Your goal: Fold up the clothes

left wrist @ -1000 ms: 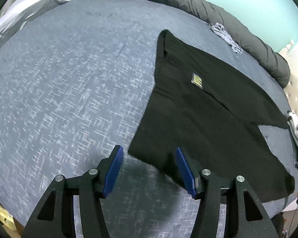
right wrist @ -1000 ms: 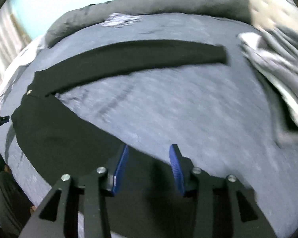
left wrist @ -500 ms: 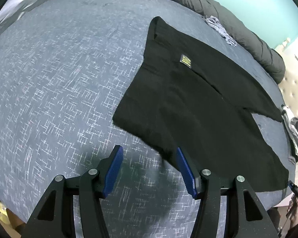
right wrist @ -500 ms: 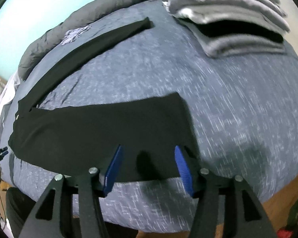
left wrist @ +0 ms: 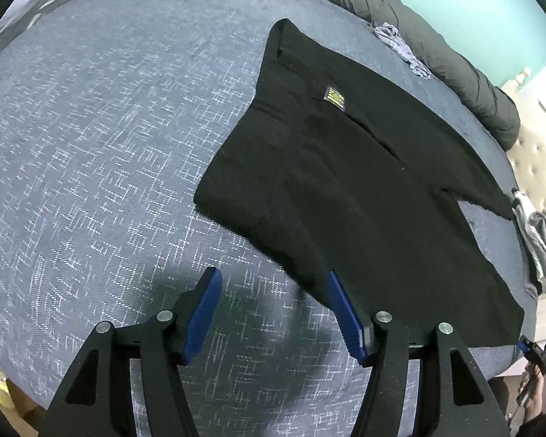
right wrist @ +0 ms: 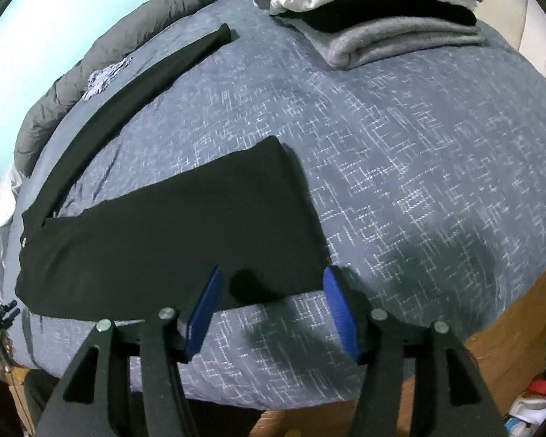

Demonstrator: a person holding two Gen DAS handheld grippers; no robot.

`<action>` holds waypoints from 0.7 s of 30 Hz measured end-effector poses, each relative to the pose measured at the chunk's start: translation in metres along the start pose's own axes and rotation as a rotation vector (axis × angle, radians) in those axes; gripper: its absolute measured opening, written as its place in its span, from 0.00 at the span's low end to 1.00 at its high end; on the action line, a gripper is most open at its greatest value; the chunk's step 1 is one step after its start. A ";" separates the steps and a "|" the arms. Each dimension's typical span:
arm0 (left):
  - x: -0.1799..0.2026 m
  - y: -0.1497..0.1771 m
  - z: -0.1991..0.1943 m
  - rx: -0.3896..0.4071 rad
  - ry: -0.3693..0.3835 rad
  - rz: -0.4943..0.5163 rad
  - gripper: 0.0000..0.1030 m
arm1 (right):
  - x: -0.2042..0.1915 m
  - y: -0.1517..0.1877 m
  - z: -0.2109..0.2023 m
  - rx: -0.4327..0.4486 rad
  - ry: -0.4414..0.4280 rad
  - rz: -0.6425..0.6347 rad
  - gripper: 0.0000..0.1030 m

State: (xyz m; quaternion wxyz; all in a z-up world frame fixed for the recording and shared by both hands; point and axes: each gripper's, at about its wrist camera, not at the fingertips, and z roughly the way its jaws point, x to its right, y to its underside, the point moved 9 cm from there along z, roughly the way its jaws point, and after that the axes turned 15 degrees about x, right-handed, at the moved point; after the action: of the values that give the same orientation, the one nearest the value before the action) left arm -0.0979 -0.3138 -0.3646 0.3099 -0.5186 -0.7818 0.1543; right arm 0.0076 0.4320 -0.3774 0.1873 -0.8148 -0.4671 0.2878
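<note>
Black trousers (left wrist: 345, 167) lie flat on the blue-grey bed (left wrist: 109, 145), waist to the left, a yellow label (left wrist: 335, 95) near it, legs spread apart to the right. My left gripper (left wrist: 273, 276) hovers open at the near waist-side edge; its right finger (left wrist: 342, 309) overlaps the cloth's edge, bare bedding between the pads. In the right wrist view the trousers (right wrist: 171, 229) end in the near leg's hem. My right gripper (right wrist: 272, 273) hangs over that hem's near corner, jaws opening, the cloth edge lying below the gap, not pinched.
A stack of folded grey and black clothes (right wrist: 375, 11) sits beyond the hem, also the stack (left wrist: 535, 240). A rolled dark grey duvet (left wrist: 418, 25) lines the far side, a small grey garment (left wrist: 400, 43) beside it. The wooden bed frame (right wrist: 509, 327) shows at right.
The right wrist view swung from a blurred look along the legs to the near leg's hem, and its jaws widened. The left gripper drifted slightly off the waist corner.
</note>
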 end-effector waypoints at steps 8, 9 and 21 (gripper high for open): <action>0.000 0.001 0.009 -0.003 0.019 -0.042 0.63 | -0.004 -0.004 0.005 -0.012 -0.005 0.026 0.57; -0.001 0.001 0.011 -0.003 0.020 -0.047 0.63 | -0.006 -0.004 0.006 -0.015 -0.002 0.021 0.57; -0.003 -0.006 0.029 -0.010 0.007 -0.075 0.62 | 0.005 -0.008 0.004 0.002 0.057 0.044 0.38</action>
State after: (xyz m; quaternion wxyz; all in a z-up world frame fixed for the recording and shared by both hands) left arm -0.1202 -0.3168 -0.3843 0.3155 -0.4911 -0.8003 0.1368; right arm 0.0018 0.4400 -0.3771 0.1951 -0.8327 -0.4430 0.2690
